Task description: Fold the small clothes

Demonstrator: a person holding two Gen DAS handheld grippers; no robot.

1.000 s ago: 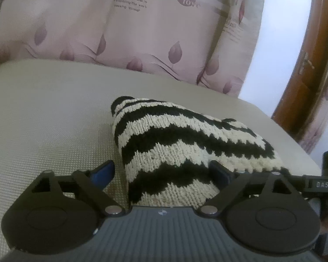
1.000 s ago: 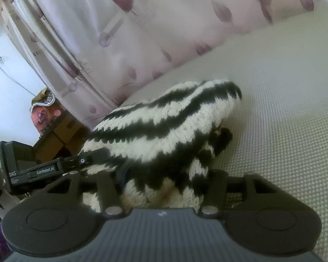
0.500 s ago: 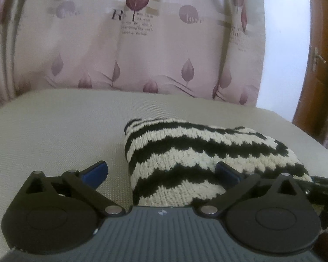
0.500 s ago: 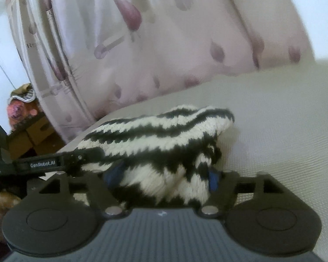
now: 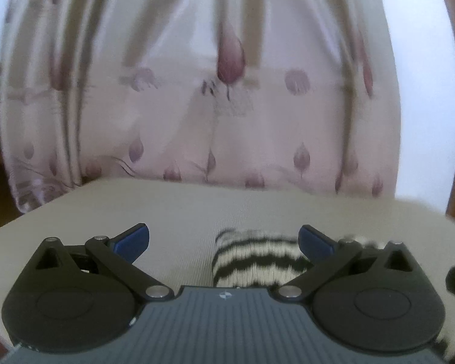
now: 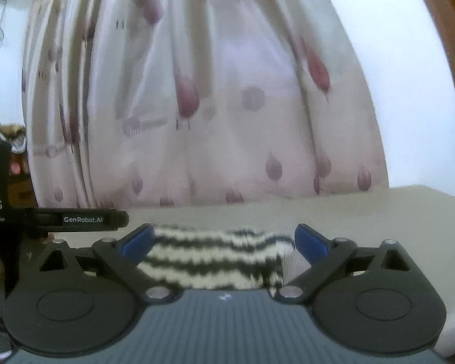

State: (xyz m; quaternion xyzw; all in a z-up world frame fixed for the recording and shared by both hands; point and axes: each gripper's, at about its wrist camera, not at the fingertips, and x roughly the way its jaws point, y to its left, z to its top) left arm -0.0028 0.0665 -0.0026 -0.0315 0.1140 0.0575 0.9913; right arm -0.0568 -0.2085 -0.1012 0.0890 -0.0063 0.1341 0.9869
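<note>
Striped knit garment (image 5: 254, 261) lay bunched on beige cushion (image 5: 179, 212) | left gripper (image 5: 224, 238) jaws spread wide, empty | right gripper (image 6: 223, 239) likewise, holding nothing

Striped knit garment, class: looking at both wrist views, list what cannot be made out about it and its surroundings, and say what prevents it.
- Striped knit garment: left wrist view, near part hidden behind the left gripper body; fold state unclear.
- Same garment: right wrist view, motion blur smears the stitches; the right gripper covers its lower edge.
- Curtain print: blurred, lettering unreadable.
- Cushion: edges cut off by the frame.
</note>
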